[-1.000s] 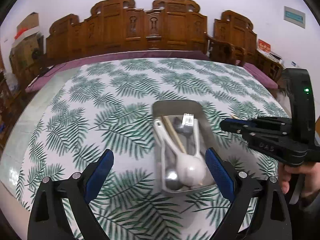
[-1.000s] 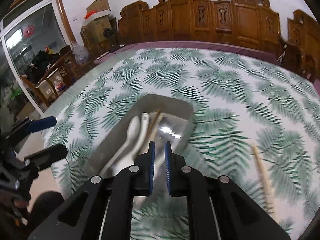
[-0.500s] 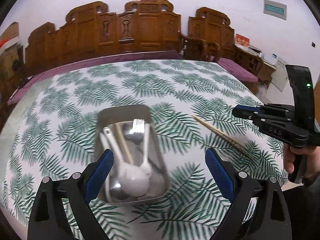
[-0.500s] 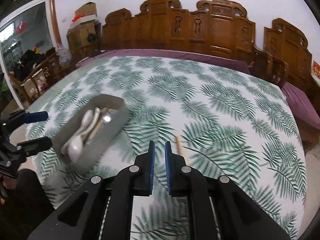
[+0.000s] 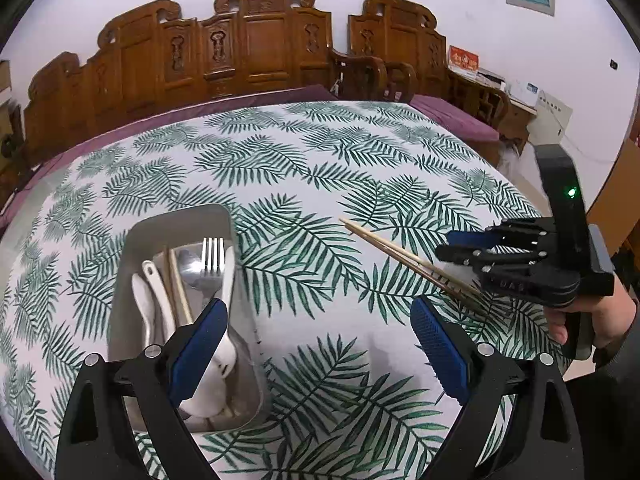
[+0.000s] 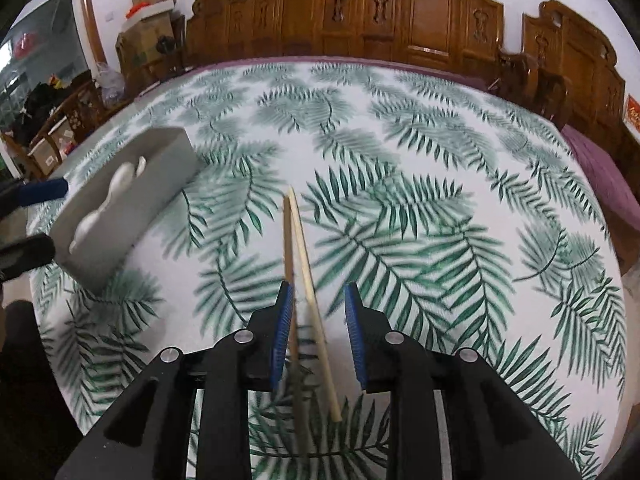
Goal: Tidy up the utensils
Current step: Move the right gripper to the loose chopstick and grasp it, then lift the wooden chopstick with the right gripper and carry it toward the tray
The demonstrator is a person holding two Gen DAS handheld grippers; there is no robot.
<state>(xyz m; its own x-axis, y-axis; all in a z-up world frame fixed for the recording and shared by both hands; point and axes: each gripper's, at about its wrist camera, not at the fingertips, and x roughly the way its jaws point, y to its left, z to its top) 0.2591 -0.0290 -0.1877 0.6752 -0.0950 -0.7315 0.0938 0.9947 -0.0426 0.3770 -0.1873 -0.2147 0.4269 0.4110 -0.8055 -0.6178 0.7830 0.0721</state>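
Fingers (image 6: 283,320) of the right gripper (image 6: 318,332) stand partly open astride the two chopsticks (image 6: 298,248) lying mid-surface toward its right edge, gripping nothing yet; the left gripper (image 5: 316,352) hangs wide open and empty beside the metal tray (image 5: 180,220) near the surface's (image 5: 280,160) left edge. Judging by this, the pickup is in hand, and closing squarely on both sticks comes next; the tray holds one fork (image 5: 213,258), one metal spoon (image 5: 191,270), what look like two white spoons (image 5: 154,292) and two chopsticks.

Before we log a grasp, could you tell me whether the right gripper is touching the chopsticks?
Cannot tell: in the right wrist view the open right gripper straddles the chopsticks, one against its left pad's edge.
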